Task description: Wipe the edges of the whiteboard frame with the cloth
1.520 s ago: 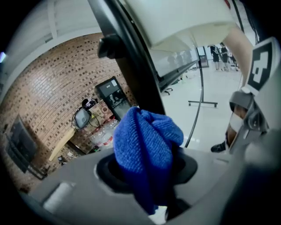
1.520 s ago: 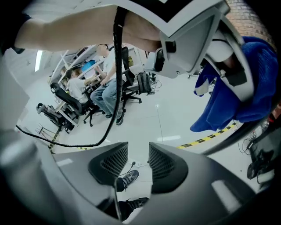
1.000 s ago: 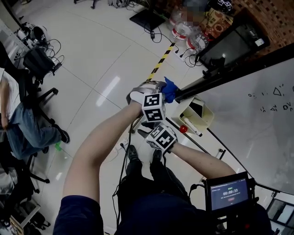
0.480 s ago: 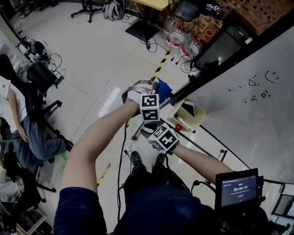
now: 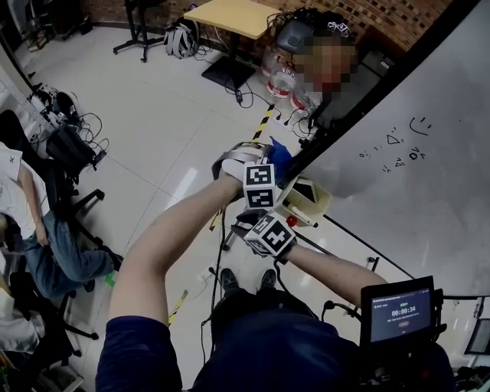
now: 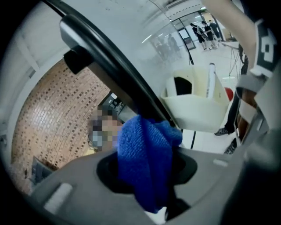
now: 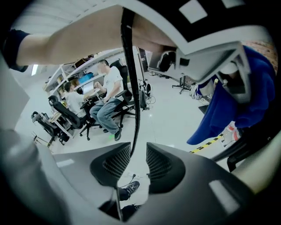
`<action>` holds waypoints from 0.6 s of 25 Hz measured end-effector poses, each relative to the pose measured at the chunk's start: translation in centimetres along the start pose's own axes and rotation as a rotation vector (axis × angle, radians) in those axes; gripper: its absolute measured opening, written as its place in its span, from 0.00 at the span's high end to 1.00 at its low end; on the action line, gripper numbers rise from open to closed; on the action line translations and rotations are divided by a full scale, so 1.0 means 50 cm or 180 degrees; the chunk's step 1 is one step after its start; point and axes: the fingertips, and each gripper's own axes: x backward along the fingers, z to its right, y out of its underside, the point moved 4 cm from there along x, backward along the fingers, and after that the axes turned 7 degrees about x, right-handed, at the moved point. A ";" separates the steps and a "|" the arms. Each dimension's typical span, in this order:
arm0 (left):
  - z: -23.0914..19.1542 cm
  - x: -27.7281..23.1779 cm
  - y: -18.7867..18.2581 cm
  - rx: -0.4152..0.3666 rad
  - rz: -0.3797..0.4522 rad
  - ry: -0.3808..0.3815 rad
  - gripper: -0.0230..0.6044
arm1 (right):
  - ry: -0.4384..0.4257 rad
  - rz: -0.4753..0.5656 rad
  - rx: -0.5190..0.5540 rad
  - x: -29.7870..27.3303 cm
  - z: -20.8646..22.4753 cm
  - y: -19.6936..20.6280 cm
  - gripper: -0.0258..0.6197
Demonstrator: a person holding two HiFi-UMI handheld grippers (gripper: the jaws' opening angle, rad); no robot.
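A blue cloth (image 5: 280, 155) is bunched between the jaws of my left gripper (image 5: 269, 161), which is shut on it. The cloth (image 6: 145, 154) presses against the black whiteboard frame (image 6: 114, 66) at its lower left corner. In the head view the frame (image 5: 360, 76) slants up to the right along the white board (image 5: 413, 176). My right gripper (image 5: 253, 222) hangs just below the left one, away from the frame. Its jaws have just been closing; a gap remains between the pads (image 7: 115, 161), and a thin black cable (image 7: 133, 110) runs through it untouched. The cloth (image 7: 228, 110) shows at that view's right.
A cream marker tray (image 5: 306, 197) with a marker and a red item (image 5: 292, 220) hangs under the board. Seated people and office chairs (image 5: 53, 245) are at the left. Water bottles (image 5: 282, 76), a table (image 5: 230, 15), floor cables and striped tape (image 5: 264, 122) lie beyond. A timer screen (image 5: 398, 310) sits lower right.
Both grippers have risen along the frame's lower left corner, with the cloth still in the left one. The view has tilted up, showing more of the room and board.
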 end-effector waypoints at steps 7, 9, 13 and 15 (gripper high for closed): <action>-0.055 0.047 -0.056 0.0019 0.0123 -0.0119 0.72 | 0.0044 0.0071 0.0113 0.024 0.003 -0.043 0.78; -0.061 0.055 -0.063 0.0040 0.0136 -0.0118 0.72 | 0.0069 0.0114 0.0113 0.037 0.009 -0.057 0.78; -0.069 0.072 -0.075 0.0106 0.0168 -0.0062 0.72 | 0.0096 0.0151 0.0126 0.058 0.022 -0.078 0.78; -0.074 0.082 -0.082 0.0107 0.0175 -0.0035 0.72 | 0.0121 0.0154 0.0161 0.068 0.023 -0.092 0.78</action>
